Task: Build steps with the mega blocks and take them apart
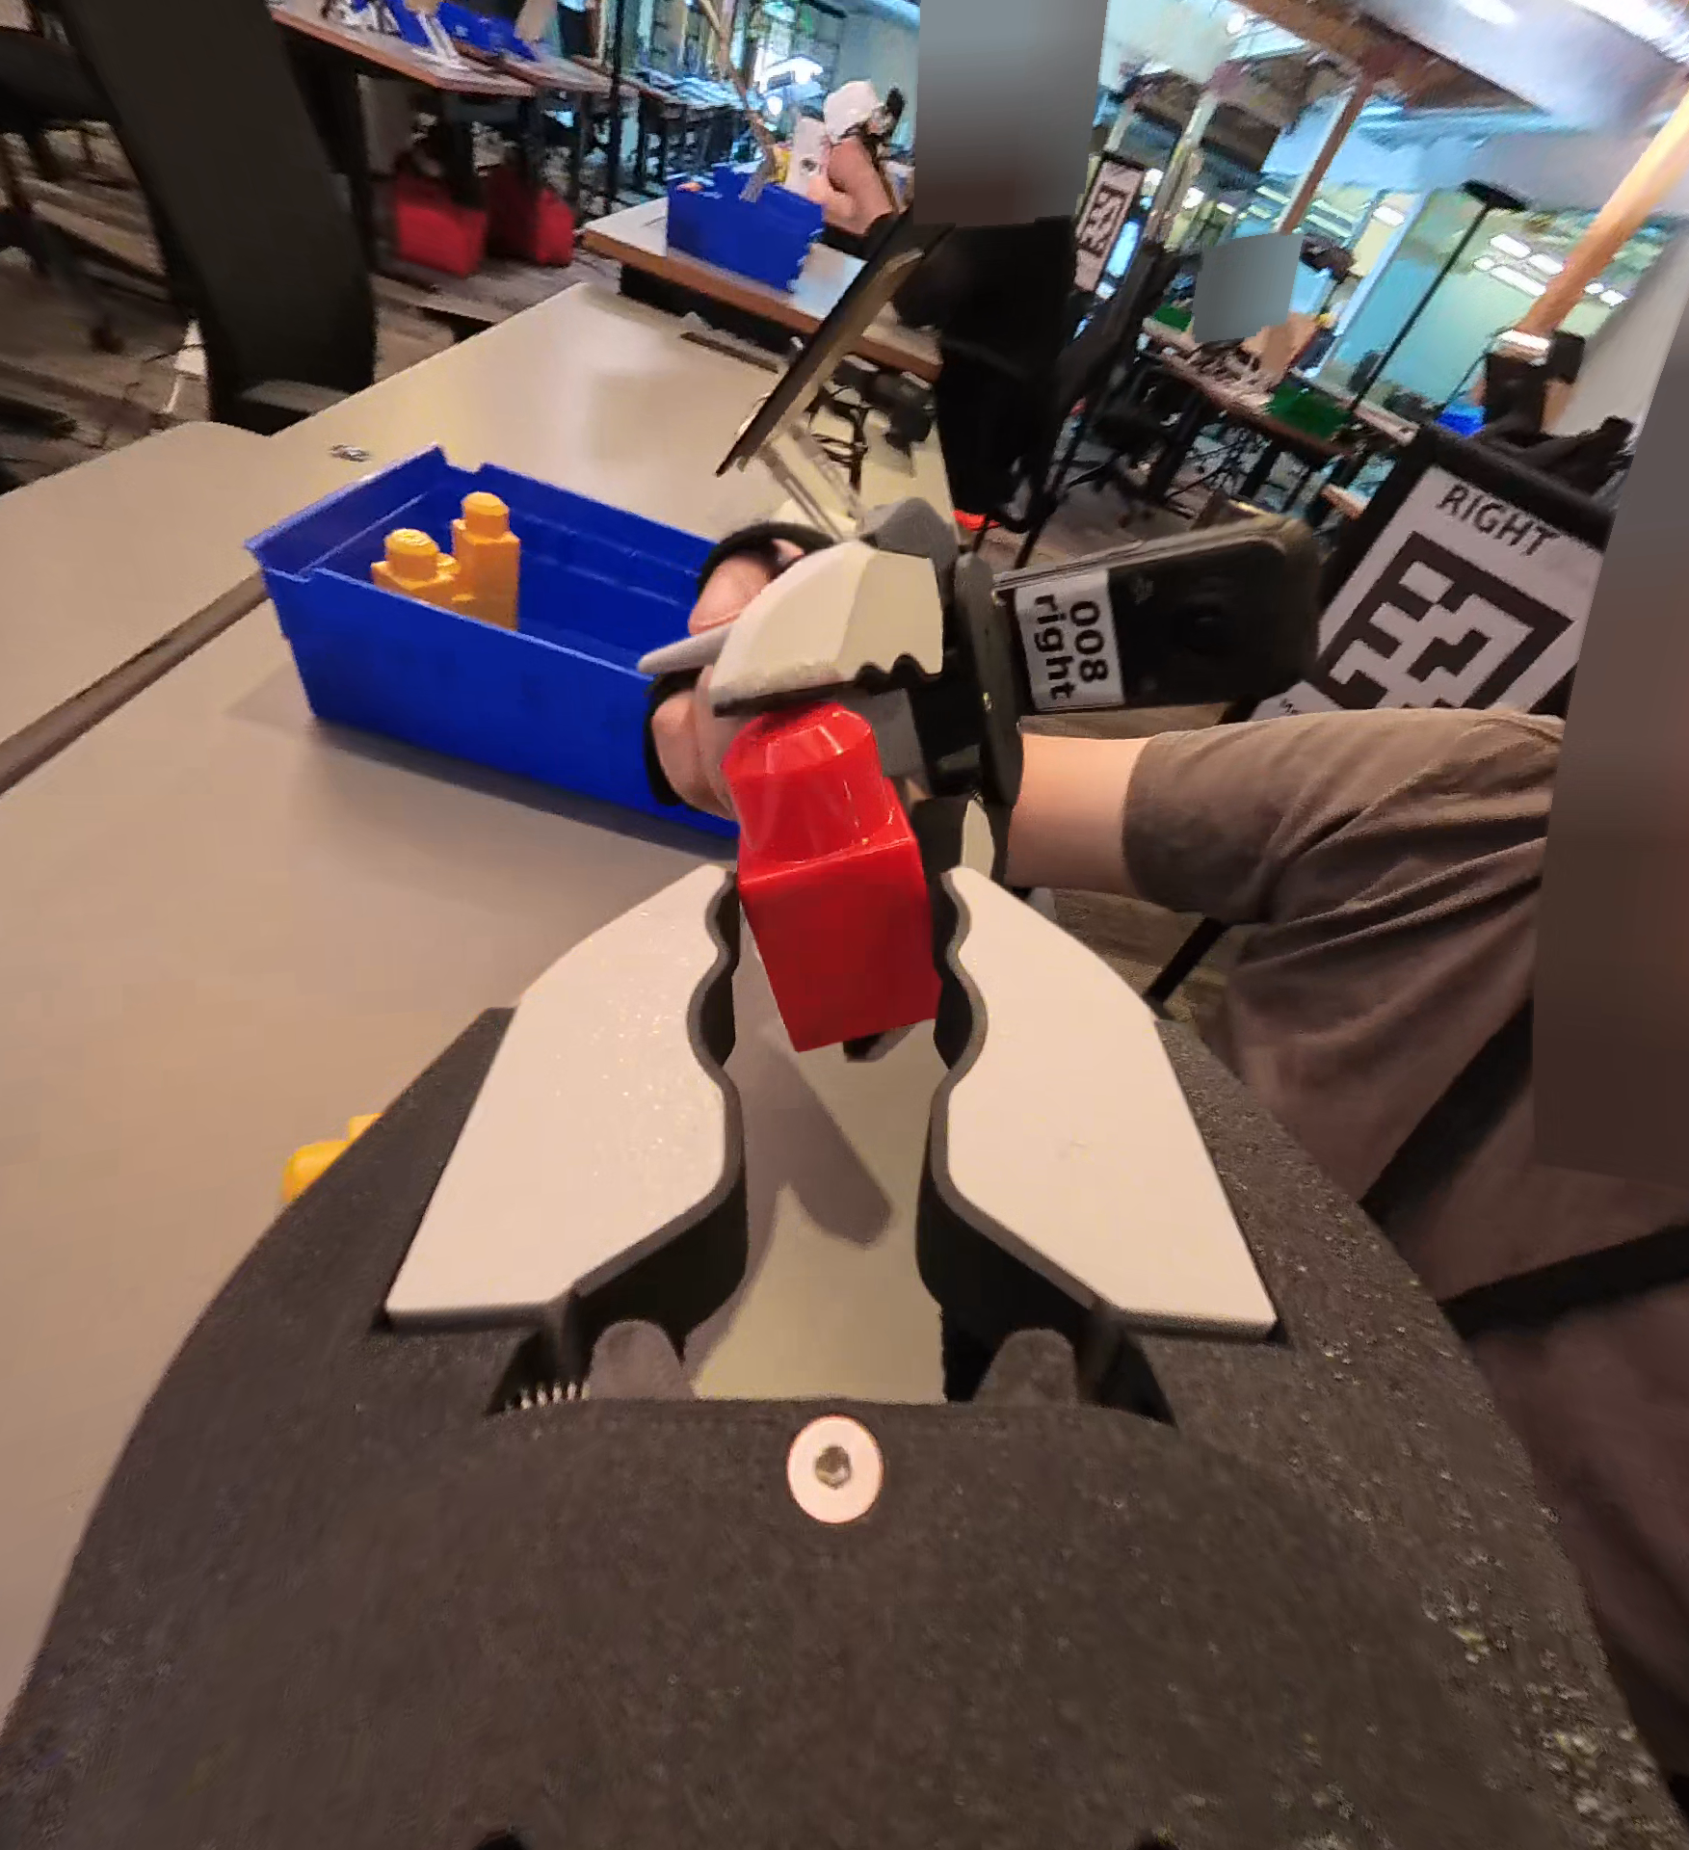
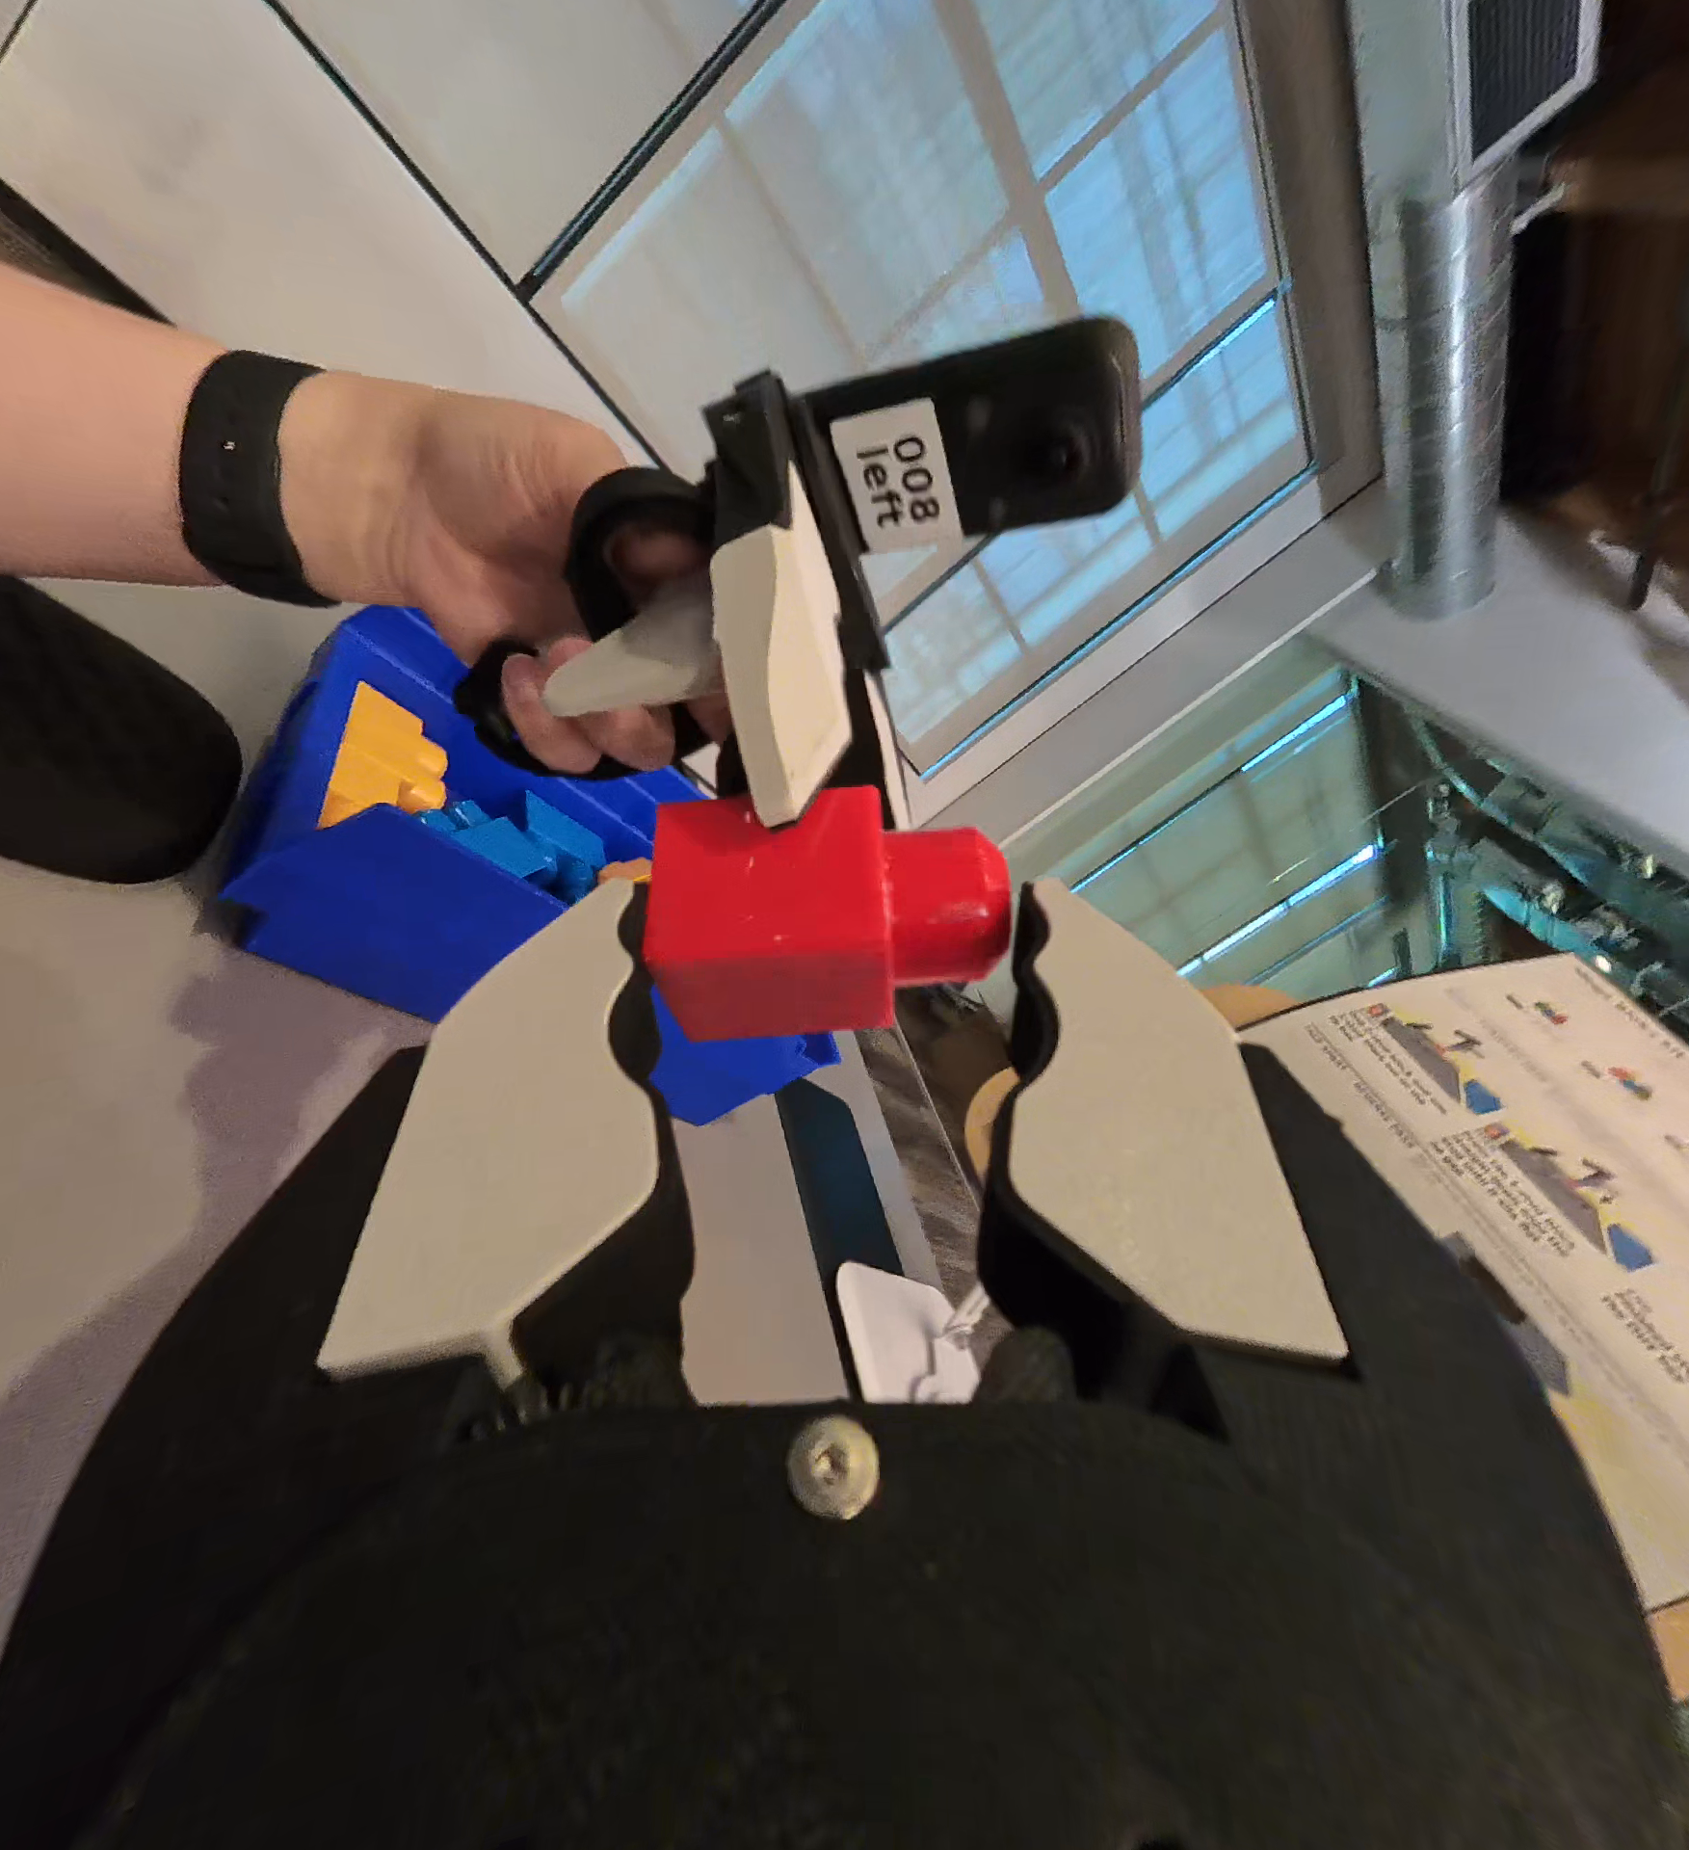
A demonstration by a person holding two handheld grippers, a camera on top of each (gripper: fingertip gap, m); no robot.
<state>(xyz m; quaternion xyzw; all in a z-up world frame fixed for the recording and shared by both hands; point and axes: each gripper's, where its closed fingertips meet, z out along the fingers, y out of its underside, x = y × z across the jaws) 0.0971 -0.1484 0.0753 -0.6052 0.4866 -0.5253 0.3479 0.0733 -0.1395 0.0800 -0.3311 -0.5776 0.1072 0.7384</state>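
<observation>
A red one-stud mega block (image 1: 835, 901) hangs in the air over the grey table (image 1: 169, 951), between both grippers. My left gripper (image 1: 835, 906) is shut on the block's square body from its two sides. My right gripper (image 2: 825, 901) spans the same block (image 2: 770, 931) lengthwise: one finger presses the base and the other sits on the stud's tip. In the left wrist view the right gripper's upper finger (image 1: 820, 631) rests on the stud. In the right wrist view one finger (image 2: 780, 681) of the left gripper presses the block's top; the other is hidden.
A blue bin (image 1: 480, 681) stands on the table behind the grippers, holding orange blocks (image 1: 460, 571) and blue blocks (image 2: 520, 841). A yellow block (image 1: 319, 1161) lies on the table beside my left gripper. A printed instruction sheet (image 2: 1521, 1251) lies to the right. My left and right fingertips are right by each other.
</observation>
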